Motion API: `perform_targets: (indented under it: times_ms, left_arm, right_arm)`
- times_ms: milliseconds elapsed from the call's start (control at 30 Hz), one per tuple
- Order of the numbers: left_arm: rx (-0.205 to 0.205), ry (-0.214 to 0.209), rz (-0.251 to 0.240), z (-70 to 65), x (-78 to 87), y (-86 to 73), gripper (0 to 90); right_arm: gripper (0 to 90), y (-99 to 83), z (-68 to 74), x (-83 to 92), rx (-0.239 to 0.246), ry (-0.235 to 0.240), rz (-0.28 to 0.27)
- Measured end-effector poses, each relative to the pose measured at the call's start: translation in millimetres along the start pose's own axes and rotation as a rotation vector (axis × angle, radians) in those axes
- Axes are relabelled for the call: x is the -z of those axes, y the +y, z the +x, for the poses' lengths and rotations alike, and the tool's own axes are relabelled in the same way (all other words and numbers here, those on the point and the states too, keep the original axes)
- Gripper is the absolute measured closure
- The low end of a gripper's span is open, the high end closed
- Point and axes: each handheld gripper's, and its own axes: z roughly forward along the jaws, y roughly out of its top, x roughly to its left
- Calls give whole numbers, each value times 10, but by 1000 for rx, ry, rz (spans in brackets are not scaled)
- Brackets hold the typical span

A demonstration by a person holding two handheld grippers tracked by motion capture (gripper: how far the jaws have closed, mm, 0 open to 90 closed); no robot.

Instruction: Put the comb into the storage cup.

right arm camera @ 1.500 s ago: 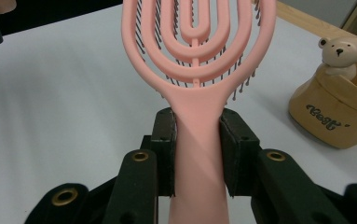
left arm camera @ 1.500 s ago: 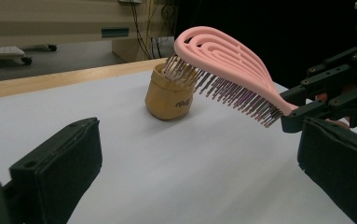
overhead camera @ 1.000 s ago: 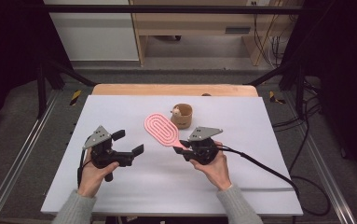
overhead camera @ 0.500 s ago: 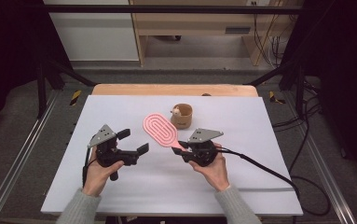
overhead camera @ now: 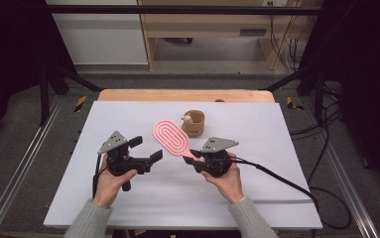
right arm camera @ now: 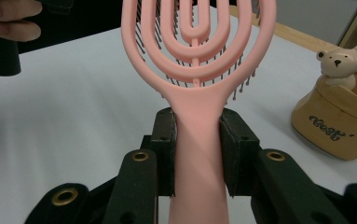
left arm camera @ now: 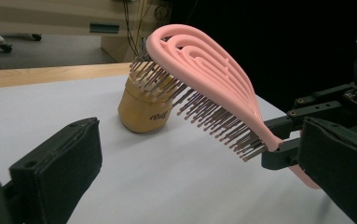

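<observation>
Here, the pink hairbrush [overhead camera: 170, 138] is gripped by its handle in the right gripper [overhead camera: 195, 157], its head held raised and angled far-left over the white table [overhead camera: 277, 188]. The left gripper [overhead camera: 148, 150], near left, is spread wide with nothing between its jaws. Farther back, a tan cup [overhead camera: 194, 124] stands, apparently just beyond the brush head.

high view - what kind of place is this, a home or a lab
Probably a lab recording rig: a white table inside a dark metal frame, handheld grippers trailing cables, and props, a pink hairbrush and a small cup.
</observation>
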Motion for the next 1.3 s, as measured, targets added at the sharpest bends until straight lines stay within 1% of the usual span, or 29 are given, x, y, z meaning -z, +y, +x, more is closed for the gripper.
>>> perform_targets:
  times_ms: [67, 233, 500, 600, 867, 1033, 1200, 1300]
  left_arm:
    - [-2, 1, 1, -12, -18, 7, 0]
    - [15, -1, -5, -45, -72, 25, 0]
    - [29, 2, -10, -86, -150, 51, 0]
    - [40, -2, -11, -91, -177, 50, 0]
    - [46, -12, -4, -114, -232, 55, 4]
    - [59, -17, 0, -139, -282, 51, 25]
    - [72, -11, 3, -159, -335, 47, 56]
    - [77, -4, 3, -167, -352, 48, 90]
  right_arm:
    - [697, 0, 1, 2, 1, -1, -1]
    - [698, -2, 6, 5, 4, 2, -5]
    - [698, -1, 17, 9, 4, 7, -18]
    - [698, 2, 18, 14, 6, 10, -25]
    - [698, 6, 24, 23, 10, 14, -36]
    - [698, 4, 32, 17, 10, 19, -40]
    - [698, 0, 35, 13, 14, 24, -40]
    - [698, -1, 38, 11, 15, 28, -41]
